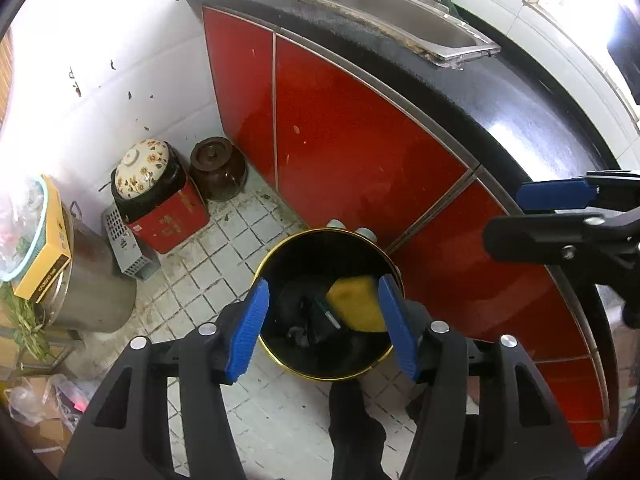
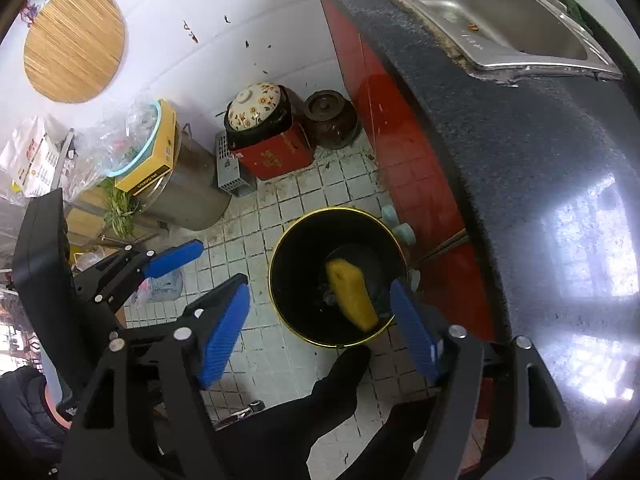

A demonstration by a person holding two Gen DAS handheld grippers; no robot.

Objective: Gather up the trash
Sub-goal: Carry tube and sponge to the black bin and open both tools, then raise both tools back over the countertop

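A black trash bin with a gold rim point(image 1: 280, 248) stands on the tiled floor by the red cabinet; it also shows in the right wrist view point(image 2: 296, 236). Inside it lies a yellow sponge point(image 1: 354, 300) point(image 2: 352, 294) among dark scraps. My left gripper point(image 1: 324, 328) is open and empty, right above the bin. My right gripper point(image 2: 320, 332) is open and empty, above the bin's near edge. The right gripper also shows at the right of the left wrist view point(image 1: 540, 216), and the left gripper at the left of the right wrist view point(image 2: 200, 264).
Red cabinet doors point(image 1: 340, 140) under a black counter point(image 1: 500, 92) with a steel sink point(image 1: 380, 4). A flowered lid on a red box point(image 1: 168, 220), a brown jar point(image 1: 216, 168), a steel pot point(image 1: 92, 288) and bags crowd the left wall. A dark-trousered leg point(image 1: 356, 432) is below.
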